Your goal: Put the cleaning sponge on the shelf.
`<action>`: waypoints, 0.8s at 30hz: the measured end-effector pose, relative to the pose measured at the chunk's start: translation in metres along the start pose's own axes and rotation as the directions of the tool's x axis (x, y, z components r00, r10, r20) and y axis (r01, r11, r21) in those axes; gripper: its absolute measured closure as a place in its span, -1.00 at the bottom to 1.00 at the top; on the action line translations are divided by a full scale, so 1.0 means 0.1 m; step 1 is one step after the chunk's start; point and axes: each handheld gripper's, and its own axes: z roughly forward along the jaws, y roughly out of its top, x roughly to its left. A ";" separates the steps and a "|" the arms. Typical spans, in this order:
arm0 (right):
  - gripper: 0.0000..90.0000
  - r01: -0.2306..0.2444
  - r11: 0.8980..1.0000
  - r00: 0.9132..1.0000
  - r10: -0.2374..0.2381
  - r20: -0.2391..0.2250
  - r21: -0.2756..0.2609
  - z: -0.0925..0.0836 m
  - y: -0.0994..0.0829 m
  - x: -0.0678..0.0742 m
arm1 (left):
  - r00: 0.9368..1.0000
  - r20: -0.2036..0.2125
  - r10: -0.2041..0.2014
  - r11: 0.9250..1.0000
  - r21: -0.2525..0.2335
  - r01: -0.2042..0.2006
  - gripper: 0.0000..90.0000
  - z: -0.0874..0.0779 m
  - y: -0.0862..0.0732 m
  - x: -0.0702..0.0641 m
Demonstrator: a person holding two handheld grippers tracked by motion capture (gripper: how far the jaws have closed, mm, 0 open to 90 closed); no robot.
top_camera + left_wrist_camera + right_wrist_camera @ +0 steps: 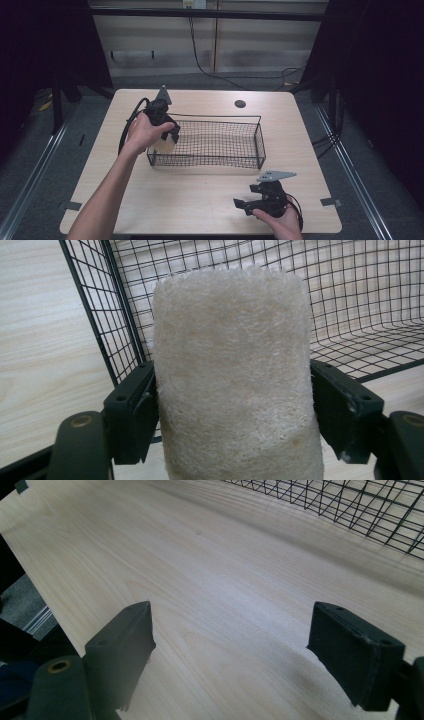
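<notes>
Loofah sponge (pixel 232 375) clamped in left gripper (pixel 232 415) over wire basket (pixel 212 142) corner, right gripper (pixel 240 650) held agape above table (pixel 200 200)

Wire basket (pixel 220 145) blocks the table (pixel 150 210) centre; its top is open. Near edge strip is passable.

Light wood table (pixel 200 200) — black wire basket (pixel 220 137) sits on it, mid-table; small dark round spot (pixel 240 104) just behind basket.
</notes>
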 end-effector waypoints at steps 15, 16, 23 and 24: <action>-0.61 -0.004 1.000 1.000 0.004 -0.002 0.003 0.00 0.00 0.01 | 0.998 -0.045 -0.048 0.999 0.013 0.049 -0.41 0.22 0.06 0.02; -0.61 -0.002 1.000 1.000 0.002 -0.005 0.003 0.00 0.00 0.01 | 0.998 -0.045 -0.053 0.998 0.022 0.054 -0.41 0.25 0.07 0.04; -0.61 -0.001 1.000 1.000 0.001 -0.010 0.006 0.00 0.00 0.01 | 0.996 -0.048 -0.075 0.996 0.050 0.078 -0.41 0.35 0.08 0.10; -0.61 -0.002 1.000 1.000 0.002 -0.009 0.006 0.00 0.00 0.01 | 0.995 -0.053 -0.083 0.995 0.047 0.086 -0.41 0.36 0.08 0.09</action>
